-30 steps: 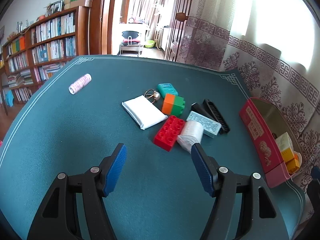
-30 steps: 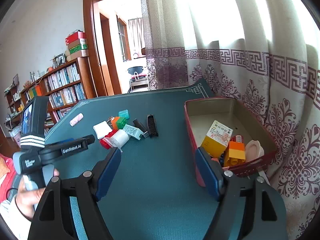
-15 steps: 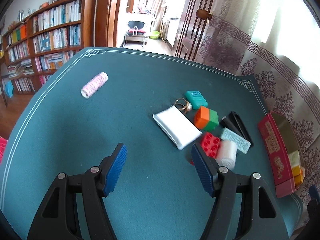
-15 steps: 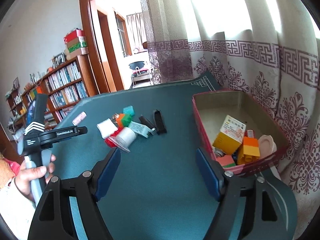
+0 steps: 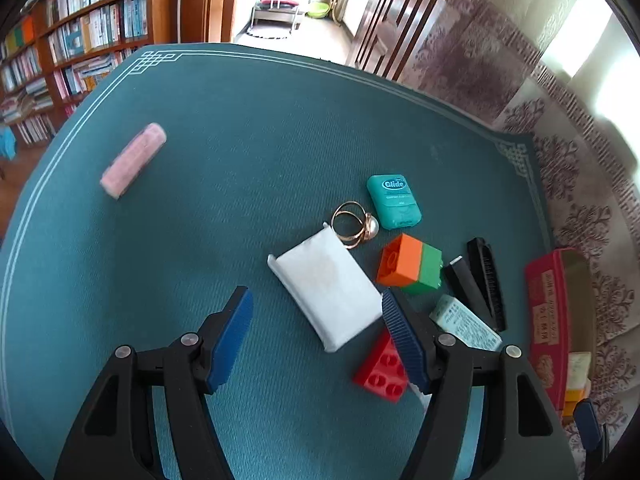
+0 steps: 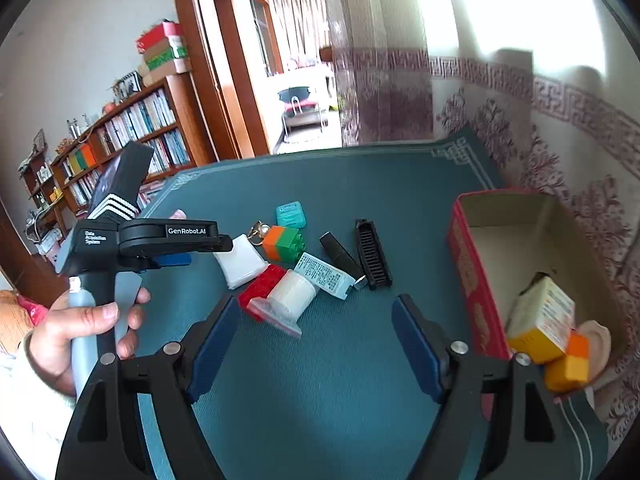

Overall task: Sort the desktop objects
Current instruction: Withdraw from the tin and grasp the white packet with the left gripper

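A pile of small objects lies on the green table mat (image 5: 240, 120). In it are a white packet (image 5: 326, 288), a red brick (image 5: 380, 368), an orange-green brick (image 5: 412, 264), a teal floss box (image 5: 394, 200), a gold pearl ring (image 5: 354, 224), a black comb (image 5: 486, 280) and a pale printed box (image 5: 464, 322). My left gripper (image 5: 315, 294) hangs open above the white packet, touching nothing. My right gripper (image 6: 315, 303) is open and empty in front of a bagged white roll (image 6: 290, 294). A red box (image 6: 472, 280) stands at the right.
A pink roll (image 5: 134, 159) lies alone at the far left of the mat. The red box holds a yellow-white carton (image 6: 540, 320) and an orange brick (image 6: 570, 364). A hand (image 6: 80, 328) holds the left gripper's handle. Bookshelves and curtains stand beyond the table.
My left gripper has swung left and tipped downward, so the white packet now sits between its fingers. The right gripper has shifted left toward the pile. Both stay open.
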### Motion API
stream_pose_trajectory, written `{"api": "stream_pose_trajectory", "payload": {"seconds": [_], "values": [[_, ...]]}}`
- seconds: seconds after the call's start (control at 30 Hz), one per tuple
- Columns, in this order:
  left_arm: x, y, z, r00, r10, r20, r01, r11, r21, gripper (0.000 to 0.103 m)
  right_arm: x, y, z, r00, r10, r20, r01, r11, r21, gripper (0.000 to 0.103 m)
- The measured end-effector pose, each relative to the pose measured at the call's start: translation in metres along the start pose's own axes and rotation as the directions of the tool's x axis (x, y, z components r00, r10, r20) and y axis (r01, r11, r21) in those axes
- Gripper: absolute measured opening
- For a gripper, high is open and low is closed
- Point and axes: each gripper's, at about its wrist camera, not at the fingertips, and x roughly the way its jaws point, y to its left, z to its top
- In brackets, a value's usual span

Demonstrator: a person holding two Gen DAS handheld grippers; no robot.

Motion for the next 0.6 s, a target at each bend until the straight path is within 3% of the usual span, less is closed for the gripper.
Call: {"api": "stream_pose_trajectory", "payload": {"seconds": [0.1, 0.23, 0.3, 0.37, 0.6], "values": [[0.015, -0.007, 0.005, 0.998, 0.059, -0.023, -0.059, 0.998, 0.009, 0.07, 0.015, -0.003, 0.011, 0.999, -0.022, -0.027, 0.022, 1.0, -0.012, 0.081], [0.033, 0.007, -0.007, 0.997, 0.009, -0.075, -0.014, 0.998, -0.064, 0.07, 0.034, -0.011, 0.015, 1.0, -0.013, -0.013, 0.014, 1.0, 0.028, 0.081], [0.027, 0.014, -0.014, 0.999, 0.002, -0.054, -0.006, 0.997, -0.079, 0.07, 0.043, -0.01, 0.01, 0.998, -0.057, 0.033, 0.056, 0.998, 0.021, 0.081], [0.019, 0.019, -0.018, 0.997, 0.055, -0.054, -0.058, 0.996, -0.062, 0.07, 0.05, -0.005, 0.002, 0.994, -0.082, 0.072, 0.082, 0.997, -0.004, 0.081], [0.0, 0.013, -0.009, 0.998, 0.058, -0.001, -0.058, 0.993, -0.1, 0.07, 0.056, -0.015, -0.009, 0.996, -0.009, 0.092, 0.007, 1.0, 0.02, 0.081]]}}
